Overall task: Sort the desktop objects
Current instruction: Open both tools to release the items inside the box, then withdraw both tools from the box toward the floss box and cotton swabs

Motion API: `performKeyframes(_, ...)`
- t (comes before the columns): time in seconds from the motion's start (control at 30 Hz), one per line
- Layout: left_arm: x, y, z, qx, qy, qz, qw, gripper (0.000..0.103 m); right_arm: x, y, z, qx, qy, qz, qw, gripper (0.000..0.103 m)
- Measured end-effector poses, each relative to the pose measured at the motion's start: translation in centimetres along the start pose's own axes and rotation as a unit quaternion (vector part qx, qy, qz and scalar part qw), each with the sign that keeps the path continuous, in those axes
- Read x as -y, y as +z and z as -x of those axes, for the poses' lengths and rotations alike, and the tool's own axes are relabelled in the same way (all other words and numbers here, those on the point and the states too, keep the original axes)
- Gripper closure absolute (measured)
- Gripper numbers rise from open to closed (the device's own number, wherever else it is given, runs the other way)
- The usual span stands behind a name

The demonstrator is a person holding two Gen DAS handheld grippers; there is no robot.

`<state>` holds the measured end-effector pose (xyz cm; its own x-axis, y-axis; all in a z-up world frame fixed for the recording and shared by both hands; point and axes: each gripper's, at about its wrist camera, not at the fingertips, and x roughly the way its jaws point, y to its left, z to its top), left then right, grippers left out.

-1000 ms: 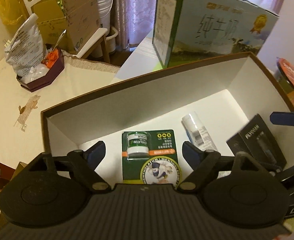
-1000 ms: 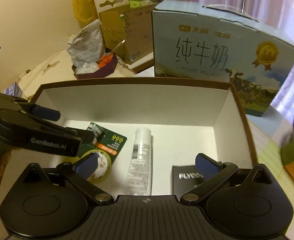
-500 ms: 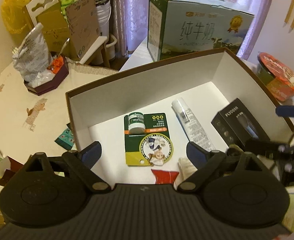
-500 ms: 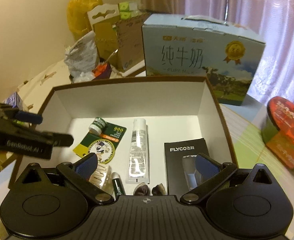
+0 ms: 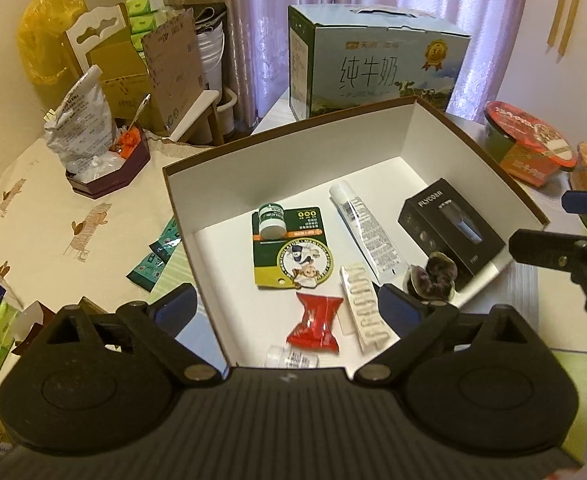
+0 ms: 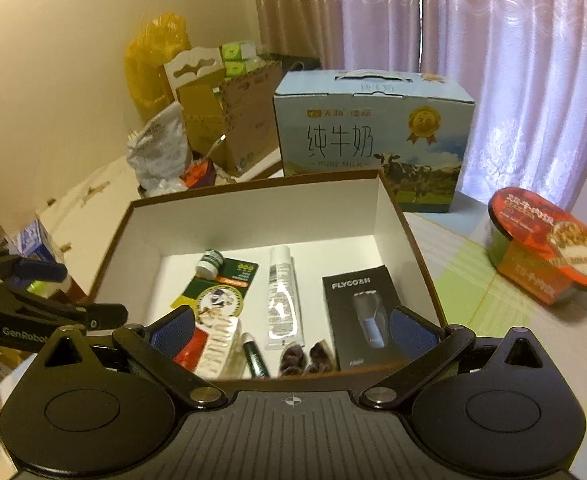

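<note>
Inside the brown-rimmed white cardboard box (image 5: 409,136), beyond both grippers' fingertips, lies a red candy wrapper (image 5: 314,323); left gripper (image 5: 289,306) and right gripper (image 6: 291,330) gape empty.

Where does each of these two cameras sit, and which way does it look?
Left wrist: on the left gripper, looking down into the white-lined brown cardboard box; its open fingers and the right gripper show.
Right wrist: on the right gripper, facing the box and blue milk carton; the left gripper shows.
Shared: box, black FLYCO box.
</note>
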<state>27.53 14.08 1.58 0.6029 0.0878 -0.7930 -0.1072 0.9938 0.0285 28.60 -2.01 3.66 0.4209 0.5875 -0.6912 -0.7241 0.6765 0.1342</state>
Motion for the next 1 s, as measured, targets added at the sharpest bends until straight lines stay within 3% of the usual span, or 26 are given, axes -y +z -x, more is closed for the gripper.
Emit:
performKeyframes(0.57, 0.9, -4.5, 6.5, 0.032, 0.007, -0.01, 0.9994, 0.007, -3.5, -4.0, 6.3, 0.037, -0.002, 0.004, 0.999, 0.002)
performKeyframes(1.0, 1.6, -7.0, 8.7, 0.036, 0.014, -0.009, 0.9992, 0.007, -5.0, -6.7, 9.5, 0.048, -0.001, 0.007, 0.999, 0.002)
